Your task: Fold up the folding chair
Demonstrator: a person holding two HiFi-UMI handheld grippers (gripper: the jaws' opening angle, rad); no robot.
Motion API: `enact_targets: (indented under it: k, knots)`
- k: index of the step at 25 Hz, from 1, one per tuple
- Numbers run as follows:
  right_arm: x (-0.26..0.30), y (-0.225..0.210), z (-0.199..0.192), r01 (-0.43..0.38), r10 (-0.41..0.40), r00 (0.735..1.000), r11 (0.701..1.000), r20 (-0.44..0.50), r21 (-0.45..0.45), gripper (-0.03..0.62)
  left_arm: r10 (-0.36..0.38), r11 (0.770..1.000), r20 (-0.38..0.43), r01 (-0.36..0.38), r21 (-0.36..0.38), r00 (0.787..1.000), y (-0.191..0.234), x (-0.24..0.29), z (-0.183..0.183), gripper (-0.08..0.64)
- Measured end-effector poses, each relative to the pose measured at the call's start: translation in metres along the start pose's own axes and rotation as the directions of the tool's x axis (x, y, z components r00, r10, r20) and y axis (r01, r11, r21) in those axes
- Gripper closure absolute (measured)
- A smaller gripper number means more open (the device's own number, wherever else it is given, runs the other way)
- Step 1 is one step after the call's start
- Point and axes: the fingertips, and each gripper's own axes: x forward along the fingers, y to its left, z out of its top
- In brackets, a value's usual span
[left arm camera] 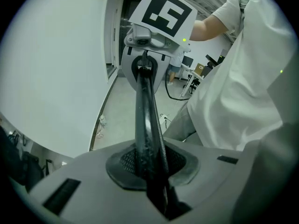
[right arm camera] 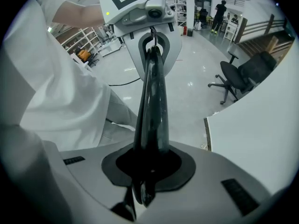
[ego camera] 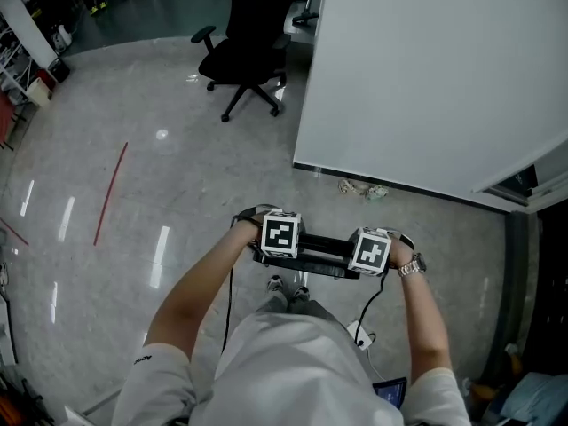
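My folding chair (ego camera: 321,257) sits at lower centre of the head view. It shows as a thin, glossy black strip, edge-on, spanning between both grippers. The left gripper (left arm camera: 148,171) is clamped on one end and the right gripper (right arm camera: 148,171) on the other. Below is polished grey floor (ego camera: 177,167), with a white wall (ego camera: 426,69) upper right and a black office chair (ego camera: 253,25) at top centre.

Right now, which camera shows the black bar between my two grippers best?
The head view: the black bar shows its whole span from above. Each gripper view only looks along it, foreshortened, with the left gripper and the right gripper each shut on one end.
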Motion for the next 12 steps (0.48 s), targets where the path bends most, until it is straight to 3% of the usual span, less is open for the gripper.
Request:
enact_targets:
  k: [8, 12]
  knots:
    - [-0.007, -0.036, -0.005, 0.023, -0.025, 0.999, 0.998, 0.034, 0.064, 0.531, -0.022, 0.997, -0.028, 0.024, 0.067, 0.999, 0.042, -0.006, 0.006, 0.494]
    - [-0.008, -0.065, -0.014, 0.004, -0.006, 0.999, 0.999, 0.04, 0.054, 0.531, -0.035, 0.998, -0.04, 0.037, 0.05, 0.999, 0.072, -0.003, 0.008, 0.494]
